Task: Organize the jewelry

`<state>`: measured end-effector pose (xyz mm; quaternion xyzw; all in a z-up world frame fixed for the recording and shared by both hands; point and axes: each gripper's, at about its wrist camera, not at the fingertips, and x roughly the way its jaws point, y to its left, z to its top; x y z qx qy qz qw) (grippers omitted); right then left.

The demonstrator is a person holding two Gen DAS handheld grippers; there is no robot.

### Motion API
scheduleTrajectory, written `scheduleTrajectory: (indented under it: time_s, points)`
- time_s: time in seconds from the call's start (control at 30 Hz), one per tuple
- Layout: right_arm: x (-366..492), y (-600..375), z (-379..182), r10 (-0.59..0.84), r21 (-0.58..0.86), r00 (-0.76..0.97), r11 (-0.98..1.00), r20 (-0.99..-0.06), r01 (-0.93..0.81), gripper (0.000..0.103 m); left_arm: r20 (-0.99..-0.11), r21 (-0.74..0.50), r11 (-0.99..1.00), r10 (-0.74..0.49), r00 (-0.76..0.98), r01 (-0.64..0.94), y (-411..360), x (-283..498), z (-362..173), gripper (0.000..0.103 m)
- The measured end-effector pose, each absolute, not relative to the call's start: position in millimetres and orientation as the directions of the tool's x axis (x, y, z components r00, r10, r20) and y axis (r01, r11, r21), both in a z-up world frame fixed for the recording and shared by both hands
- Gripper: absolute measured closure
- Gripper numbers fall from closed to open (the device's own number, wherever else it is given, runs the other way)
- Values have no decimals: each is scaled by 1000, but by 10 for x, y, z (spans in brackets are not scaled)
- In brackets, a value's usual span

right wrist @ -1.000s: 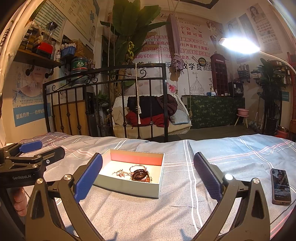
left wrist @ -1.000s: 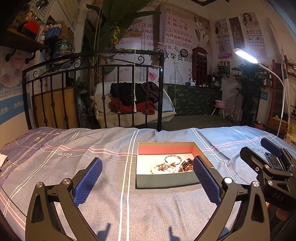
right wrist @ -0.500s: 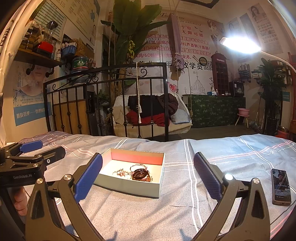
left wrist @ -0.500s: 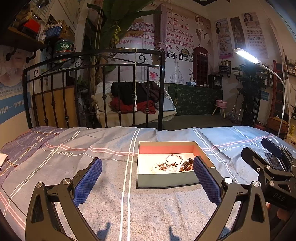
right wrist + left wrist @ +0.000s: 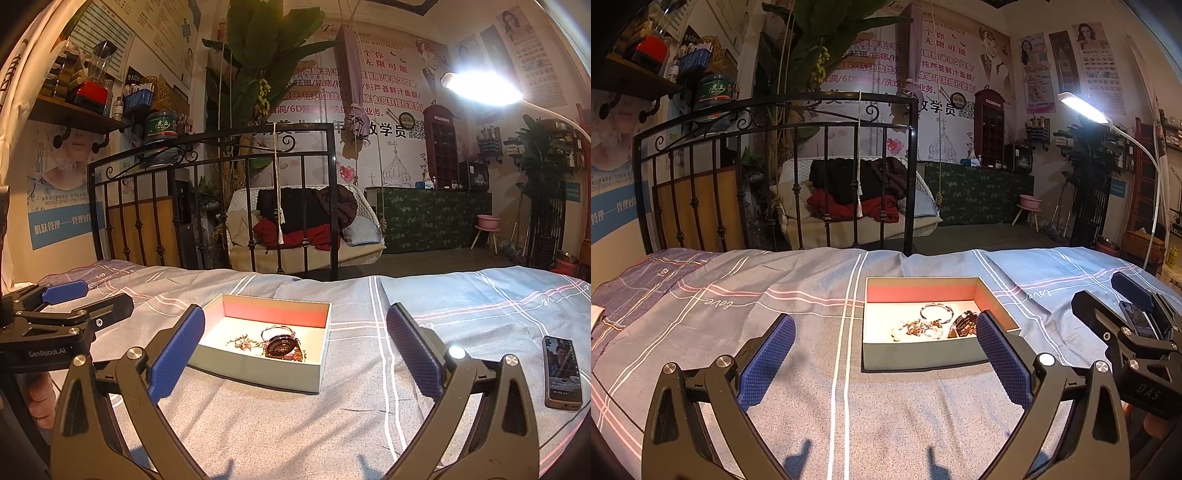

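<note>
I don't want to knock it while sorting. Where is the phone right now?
In the right wrist view the phone lies flat on the bedspread, far right, just outside the right gripper and well apart from the jewelry box.

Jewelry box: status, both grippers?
Left gripper open, empty. Right gripper open, empty. Jewelry box on bedspread, jewelry tangled inside. Phone off right, not in the way.
</note>
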<state>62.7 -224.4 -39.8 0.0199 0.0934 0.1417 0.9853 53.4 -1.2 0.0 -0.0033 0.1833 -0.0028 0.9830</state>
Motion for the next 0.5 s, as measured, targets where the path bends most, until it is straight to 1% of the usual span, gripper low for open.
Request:
scheduleTrajectory:
  time_s: [0.23,0.4,0.5]
  points:
    - [620,-2253,-394,281,65,943,960,-180,-274,6,-360,-5,1000,3,933,-5,-7,539,-2,7]
    - [615,-2268,-416,278,64,943,961,-184,-271,6,-377,-17,1000,-11,926,5,5,549,-12,7]
    - [613,-2268,-417,278,64,943,960,-184,-271,6,-379,0,1000,3,925,-3,-13,556,-28,7]
